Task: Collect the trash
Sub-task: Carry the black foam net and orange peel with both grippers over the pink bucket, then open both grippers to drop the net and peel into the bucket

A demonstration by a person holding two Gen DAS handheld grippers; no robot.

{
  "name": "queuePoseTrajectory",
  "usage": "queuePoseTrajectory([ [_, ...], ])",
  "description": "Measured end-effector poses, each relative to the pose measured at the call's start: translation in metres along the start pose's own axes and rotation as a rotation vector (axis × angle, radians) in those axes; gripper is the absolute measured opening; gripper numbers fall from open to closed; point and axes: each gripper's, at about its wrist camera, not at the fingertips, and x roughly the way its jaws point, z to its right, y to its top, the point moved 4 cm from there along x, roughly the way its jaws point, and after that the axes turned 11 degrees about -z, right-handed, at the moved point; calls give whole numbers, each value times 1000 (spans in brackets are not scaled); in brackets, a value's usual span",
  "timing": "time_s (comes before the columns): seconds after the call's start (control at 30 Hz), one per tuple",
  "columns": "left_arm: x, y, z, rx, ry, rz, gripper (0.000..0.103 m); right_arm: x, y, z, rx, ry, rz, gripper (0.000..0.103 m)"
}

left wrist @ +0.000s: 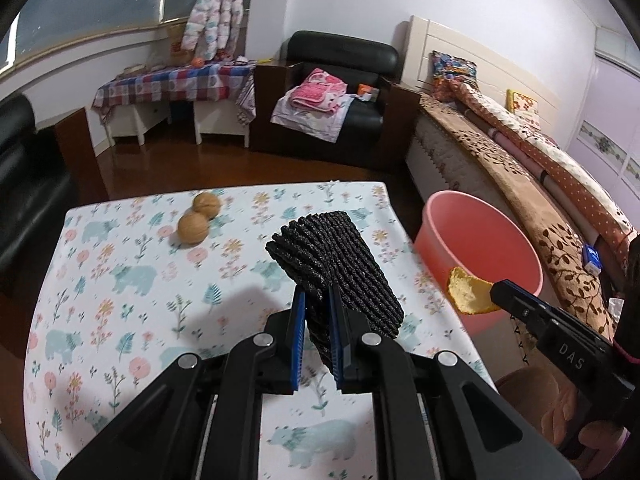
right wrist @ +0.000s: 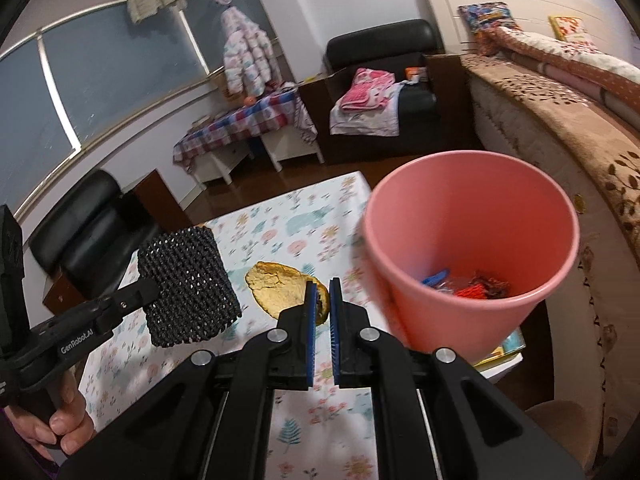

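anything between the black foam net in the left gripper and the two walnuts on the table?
Nothing. In the left wrist view only bare floral tablecloth separates the black foam net from the two walnuts.

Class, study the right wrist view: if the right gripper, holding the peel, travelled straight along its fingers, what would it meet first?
Probably the floral tablecloth: the right gripper, shut on the yellow-orange fruit peel, points over it. The pink plastic bucket stands just right of that line; depth is unclear.

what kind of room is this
Most likely a lived-in bedroom at home: a bed with a brown floral blanket along one wall, a black leather armchair piled with folded laundry, and a child's puffer jacket hanging by the window.
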Motion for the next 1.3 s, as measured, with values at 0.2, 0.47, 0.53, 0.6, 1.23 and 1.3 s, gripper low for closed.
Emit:
queuePoseTrajectory([
  [0.2,6,15,23,39,-16,14,10,-7,11,22,45,-36,31,7],
  [0.47,9,33,58,105,-51,42,10,-19,20,51,97,-79,72,7],
  [0.53,9,37,66,117,-66,50,10,-20,23,57,105,-92,79,7],
  [0.6,9,40,74,129,-86,59,10,-21,25,63,114,-102,85,7],
  [1.23,45,64,138,229,-172,31,10,-20,38,121,207,-186,99,7],
  [1.3,52,65,142,236,-169,19,10,-18,38,124,208,-190,93,7],
])
